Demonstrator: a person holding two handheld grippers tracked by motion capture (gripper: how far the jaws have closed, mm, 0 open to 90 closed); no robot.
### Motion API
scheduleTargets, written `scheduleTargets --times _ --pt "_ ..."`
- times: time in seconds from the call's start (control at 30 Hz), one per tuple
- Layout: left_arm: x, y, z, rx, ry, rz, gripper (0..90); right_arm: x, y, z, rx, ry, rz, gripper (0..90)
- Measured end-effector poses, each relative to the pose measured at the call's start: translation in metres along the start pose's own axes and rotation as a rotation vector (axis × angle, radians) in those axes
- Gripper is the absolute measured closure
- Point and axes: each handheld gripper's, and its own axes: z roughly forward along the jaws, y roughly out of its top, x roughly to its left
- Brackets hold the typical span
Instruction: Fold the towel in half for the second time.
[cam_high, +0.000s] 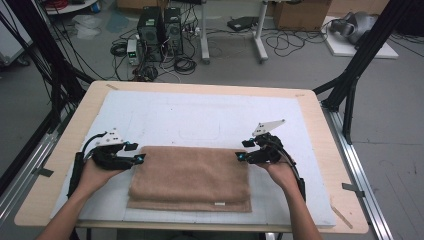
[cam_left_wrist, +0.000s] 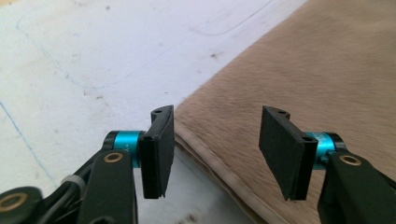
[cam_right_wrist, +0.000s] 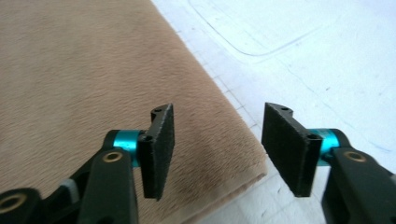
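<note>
A tan towel (cam_high: 190, 177) lies folded flat on the white mat (cam_high: 200, 115), toward the near side. My left gripper (cam_high: 136, 152) hovers at the towel's far left corner, open, with nothing pinched. In the left gripper view the towel (cam_left_wrist: 303, 70) and its layered edge run under the open left gripper (cam_left_wrist: 215, 149). My right gripper (cam_high: 245, 150) is at the towel's far right corner, also open. In the right gripper view the towel (cam_right_wrist: 84, 70) corner lies below the gap of the right gripper (cam_right_wrist: 217, 149), with no pad touching it.
The mat covers a wooden table (cam_high: 310, 100). Faint pen outlines mark the mat (cam_right_wrist: 299, 56) beyond the towel. Black frame legs (cam_high: 355, 75) stand at the table's right and left. Computer towers (cam_high: 160, 30) and cables sit on the floor behind.
</note>
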Motion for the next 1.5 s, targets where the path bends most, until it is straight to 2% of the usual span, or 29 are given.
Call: scheduleTargets --times 0.13,0.17,0.23,0.27,0.3,0.37,0.43,0.5,0.63,0.77,0.93,1.0,1.03,1.07,1.1,1.17,1.2,1.27,1.3,1.33,1.37,1.5 --pt "0.009 -0.004 0.015 0.005 0.020 -0.055 41.9 -0.009 -0.007 0.008 0.014 -0.007 0.046 39.7" --pt "0.010 -0.004 0.018 0.000 0.014 -0.079 41.3 -0.011 -0.009 0.011 0.018 0.001 0.062 39.7" --pt "0.012 -0.007 0.022 0.020 -0.002 -0.086 41.4 -0.012 -0.012 0.015 0.036 0.006 0.070 39.4" --pt "0.013 -0.008 0.024 0.023 -0.026 -0.102 43.6 -0.013 -0.014 0.018 0.039 0.012 0.075 41.2" --pt "0.012 -0.009 0.026 0.021 -0.046 -0.112 48.8 -0.013 -0.016 0.021 0.043 0.029 0.076 47.7" --pt "0.011 -0.009 0.027 0.017 -0.054 -0.106 56.1 -0.013 -0.020 0.025 0.044 0.055 0.081 57.9" --pt "0.009 -0.007 0.024 0.015 -0.050 -0.076 70.4 -0.012 -0.020 0.023 0.021 0.077 0.072 73.8" --pt "0.008 -0.004 0.022 0.005 -0.040 -0.069 78.5 -0.011 -0.018 0.020 0.020 0.065 0.051 77.1" --pt "0.009 0.006 0.019 -0.031 0.009 -0.073 80.4 -0.013 -0.006 0.014 -0.002 0.017 0.031 78.8" --pt "0.019 0.029 0.022 -0.067 0.059 -0.086 80.3 -0.028 0.012 0.011 -0.023 -0.034 0.048 79.1" --pt "0.033 0.062 0.028 -0.119 0.129 -0.070 80.3 -0.050 0.042 0.006 -0.028 -0.096 0.038 79.2" --pt "0.039 0.073 0.033 -0.133 0.149 -0.082 79.7 -0.058 0.053 0.004 -0.045 -0.121 0.038 78.3" --pt "0.043 0.076 0.037 -0.128 0.169 -0.085 77.7 -0.063 0.058 0.005 -0.043 -0.139 0.036 74.0" --pt "0.047 0.078 0.041 -0.112 0.195 -0.108 72.1 -0.068 0.061 0.008 -0.032 -0.170 0.040 64.9" --pt "0.051 0.078 0.043 -0.107 0.211 -0.140 64.9 -0.074 0.063 0.011 -0.016 -0.202 0.055 61.5" --pt "0.056 0.073 0.044 -0.087 0.188 -0.176 58.7 -0.081 0.059 0.016 -0.026 -0.191 0.102 56.2" --pt "0.056 0.071 0.043 -0.069 0.177 -0.167 56.7 -0.083 0.058 0.018 -0.019 -0.184 0.122 53.6" --pt "0.053 0.065 0.040 -0.070 0.149 -0.157 55.1 -0.082 0.055 0.021 0.007 -0.148 0.141 49.4" --pt "0.052 0.063 0.039 -0.062 0.129 -0.160 54.4 -0.080 0.054 0.022 0.015 -0.142 0.137 49.2" --pt "0.050 0.061 0.038 -0.041 0.119 -0.157 52.8 -0.078 0.052 0.021 -0.004 -0.142 0.131 49.1" --pt "0.047 0.060 0.038 -0.037 0.119 -0.137 51.6 -0.075 0.051 0.019 -0.019 -0.133 0.138 48.6" --pt "0.037 0.054 0.038 -0.043 0.085 -0.099 50.1 -0.062 0.047 0.012 -0.056 -0.111 0.118 45.8"
